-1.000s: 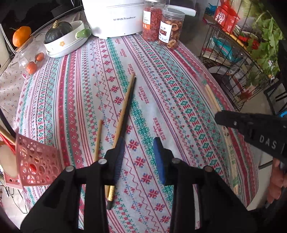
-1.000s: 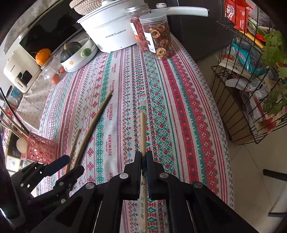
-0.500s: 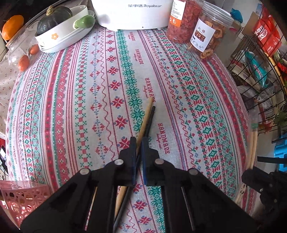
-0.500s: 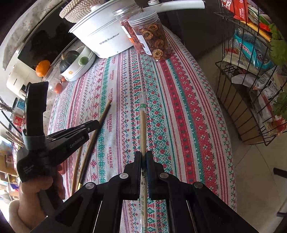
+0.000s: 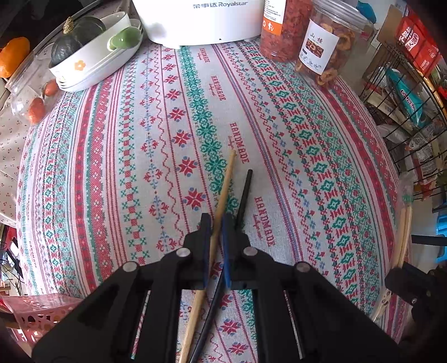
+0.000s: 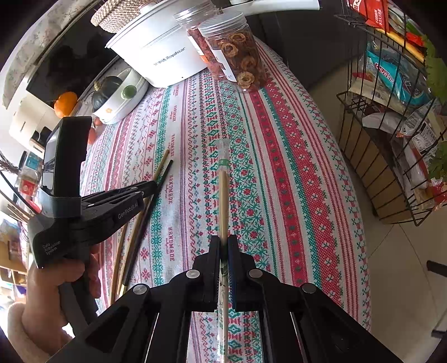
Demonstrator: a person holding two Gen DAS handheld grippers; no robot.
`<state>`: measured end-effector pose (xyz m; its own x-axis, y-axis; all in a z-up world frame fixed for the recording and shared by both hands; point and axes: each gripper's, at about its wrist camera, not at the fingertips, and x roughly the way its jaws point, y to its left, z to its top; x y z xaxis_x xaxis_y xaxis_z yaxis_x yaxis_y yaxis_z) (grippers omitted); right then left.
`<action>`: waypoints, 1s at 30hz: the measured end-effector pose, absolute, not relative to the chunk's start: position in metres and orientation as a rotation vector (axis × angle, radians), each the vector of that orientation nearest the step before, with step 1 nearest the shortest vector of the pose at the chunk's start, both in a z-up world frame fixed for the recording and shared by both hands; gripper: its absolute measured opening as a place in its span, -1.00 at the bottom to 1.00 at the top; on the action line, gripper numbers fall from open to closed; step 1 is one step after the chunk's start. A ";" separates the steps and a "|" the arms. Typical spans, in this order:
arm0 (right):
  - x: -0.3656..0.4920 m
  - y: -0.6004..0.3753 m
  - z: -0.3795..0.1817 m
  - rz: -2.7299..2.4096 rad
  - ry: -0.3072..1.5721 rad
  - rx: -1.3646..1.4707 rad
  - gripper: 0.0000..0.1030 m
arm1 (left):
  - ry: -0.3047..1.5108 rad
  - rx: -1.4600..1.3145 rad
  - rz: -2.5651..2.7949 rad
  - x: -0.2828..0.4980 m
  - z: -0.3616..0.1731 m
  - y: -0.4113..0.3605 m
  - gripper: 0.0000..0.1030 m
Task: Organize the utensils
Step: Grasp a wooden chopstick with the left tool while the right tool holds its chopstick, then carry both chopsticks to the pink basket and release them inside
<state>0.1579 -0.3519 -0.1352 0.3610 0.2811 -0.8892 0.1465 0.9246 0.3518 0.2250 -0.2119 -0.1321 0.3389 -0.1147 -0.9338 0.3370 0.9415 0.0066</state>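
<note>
A wooden chopstick (image 5: 226, 178) and a black chopstick (image 5: 245, 187) lie on the patterned tablecloth (image 5: 117, 156), their far tips slightly apart. My left gripper (image 5: 216, 220) is shut on the wooden one; the black one runs under its right finger and comes out between the jaws lower down. From the right wrist view, the left gripper (image 6: 152, 185) sits at the left, held by a hand (image 6: 53, 282), with a third brown chopstick (image 6: 118, 251) beside it. My right gripper (image 6: 223, 240) is shut on a pale chopstick pair in a clear wrapper (image 6: 223, 178).
A white cooker (image 5: 201, 19), two snack jars (image 5: 327, 44) and a dish with a dark squash (image 5: 92, 55) stand along the far side. A pink perforated basket (image 5: 42, 310) is at the near left. A wire rack of packets (image 6: 391, 111) stands right of the table.
My left gripper moved forward along the two chopsticks and shut on them. Since then their far tips have spread apart. My right gripper stayed shut on the wrapped pair.
</note>
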 end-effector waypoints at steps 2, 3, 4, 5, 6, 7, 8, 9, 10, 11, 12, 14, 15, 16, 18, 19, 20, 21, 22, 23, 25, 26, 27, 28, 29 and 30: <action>0.154 -0.353 -0.131 0.082 1.192 0.404 -0.90 | 1.159 0.197 -0.323 0.211 -0.123 -0.207 -0.83; 0.152 -0.353 -0.129 0.077 1.185 0.404 -0.90 | 1.142 0.194 -0.336 0.203 -0.117 -0.205 -0.83; 0.149 -0.354 -0.127 0.072 1.176 0.407 -0.89 | 1.123 0.192 -0.349 0.196 -0.111 -0.202 -0.84; 0.146 -0.355 -0.124 0.067 1.167 0.412 -0.90 | 1.105 0.192 -0.364 0.188 -0.104 -0.200 -0.84; 0.144 -0.356 -0.122 0.062 1.157 0.418 -0.89 | 1.087 0.191 -0.378 0.180 -0.097 -0.197 -0.84; 0.141 -0.357 -0.119 0.059 1.147 0.425 -0.89 | 1.067 0.187 -0.396 0.171 -0.089 -0.194 -0.84; 0.138 -0.357 -0.115 0.056 1.135 0.434 -0.89 | 1.047 0.183 -0.414 0.162 -0.081 -0.191 -0.84; 0.135 -0.357 -0.112 0.056 1.123 0.442 -0.89 | 1.026 0.180 -0.432 0.153 -0.072 -0.187 -0.84; 0.131 -0.357 -0.108 0.054 1.110 0.451 -0.90 | 1.005 0.178 -0.448 0.145 -0.064 -0.184 -0.85; 0.127 -0.357 -0.104 0.054 1.095 0.461 -0.90 | 0.985 0.177 -0.465 0.136 -0.056 -0.181 -0.85; 0.123 -0.356 -0.099 0.056 1.080 0.469 -0.90 | 0.966 0.176 -0.483 0.127 -0.048 -0.177 -0.85; 0.117 -0.354 -0.089 0.061 1.048 0.479 -0.90 | 0.928 0.169 -0.521 0.109 -0.033 -0.168 -0.87; 0.114 -0.350 -0.084 0.065 1.031 0.475 -0.90 | 0.907 0.163 -0.539 0.100 -0.027 -0.163 -0.87; 0.111 -0.347 -0.078 0.067 1.013 0.466 -0.90 | 0.884 0.158 -0.552 0.091 -0.020 -0.158 -0.87; 0.106 -0.340 -0.066 0.071 0.979 0.443 -0.90 | 0.834 0.148 -0.574 0.075 -0.006 -0.144 -0.87; 0.103 -0.335 -0.060 0.076 0.962 0.431 -0.90 | 0.808 0.141 -0.582 0.068 0.000 -0.137 -0.87; 0.101 -0.332 -0.055 0.079 0.946 0.419 -0.90 | 0.783 0.129 -0.591 0.061 0.007 -0.130 -0.87; 0.099 -0.327 -0.050 0.079 0.928 0.404 -0.90 | 0.758 0.113 -0.600 0.056 0.012 -0.121 -0.87; 0.097 -0.323 -0.044 0.079 0.909 0.388 -0.90 | 0.735 0.097 -0.606 0.050 0.018 -0.112 -0.87; 0.094 -0.318 -0.039 0.079 0.889 0.368 -0.90 | 0.711 0.080 -0.610 0.046 0.023 -0.104 -0.87; 0.091 -0.310 -0.029 0.075 0.853 0.331 -0.90 | 0.668 0.035 -0.615 0.039 0.031 -0.086 -0.87; 0.090 -0.306 -0.025 0.077 0.839 0.316 -0.90 | 0.646 0.010 -0.615 0.037 0.034 -0.077 -0.87; 0.090 -0.302 -0.021 0.082 0.827 0.306 -0.90 | 0.623 -0.017 -0.611 0.033 0.037 -0.067 -0.87; 0.089 -0.298 -0.018 0.089 0.816 0.302 -0.90 | 0.612 -0.040 -0.606 0.032 0.040 -0.058 -0.87; 0.089 -0.295 -0.015 0.097 0.808 0.300 -0.90 | 0.606 -0.060 -0.603 0.031 0.043 -0.050 -0.87; 0.088 -0.291 -0.012 0.108 0.799 0.298 -0.90 | 0.593 -0.081 -0.600 0.030 0.047 -0.042 -0.87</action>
